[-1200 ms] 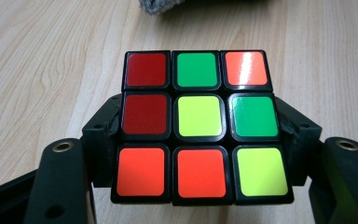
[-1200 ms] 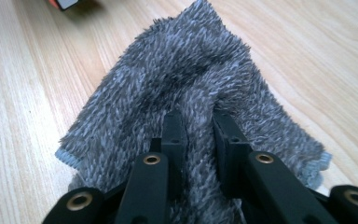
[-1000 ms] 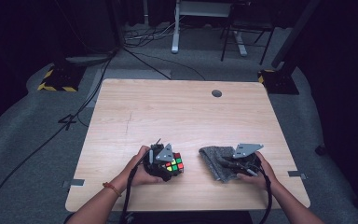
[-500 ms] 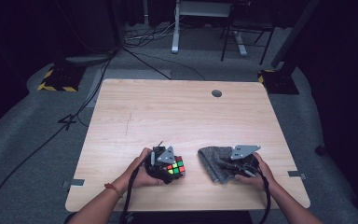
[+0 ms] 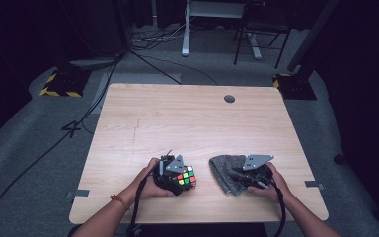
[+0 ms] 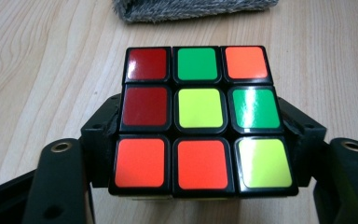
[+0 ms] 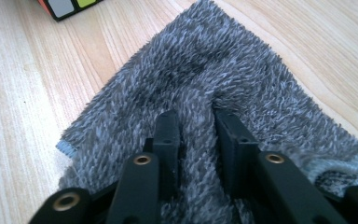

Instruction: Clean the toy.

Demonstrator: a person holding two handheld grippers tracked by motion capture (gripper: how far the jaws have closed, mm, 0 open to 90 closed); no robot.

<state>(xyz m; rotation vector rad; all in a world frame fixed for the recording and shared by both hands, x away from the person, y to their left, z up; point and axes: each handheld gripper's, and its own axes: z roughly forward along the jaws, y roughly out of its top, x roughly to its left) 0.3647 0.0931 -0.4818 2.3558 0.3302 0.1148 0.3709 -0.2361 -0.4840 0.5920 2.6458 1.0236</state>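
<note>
A scrambled colour cube (image 5: pixel 186 177) rests near the front edge of the wooden table (image 5: pixel 177 118). My left gripper (image 5: pixel 173 174) is shut on it. In the left gripper view the black jaws clasp the two sides of the cube (image 6: pixel 200 116), whose top face is red, green, orange and yellow. To the right lies a fluffy grey cloth (image 5: pixel 224 174). My right gripper (image 5: pixel 245 177) is on it. Its jaws have just been opening. A raised fold of the cloth (image 7: pixel 242 79) still stands squeezed between the right gripper's (image 7: pixel 198 126) pads.
A round cable hole (image 5: pixel 229 98) sits at the table's far side. Cables and desk legs (image 5: pixel 185 29) are on the floor beyond. The cube's corner (image 7: pixel 67 7) lies close to the cloth's far edge (image 6: pixel 191 9).
</note>
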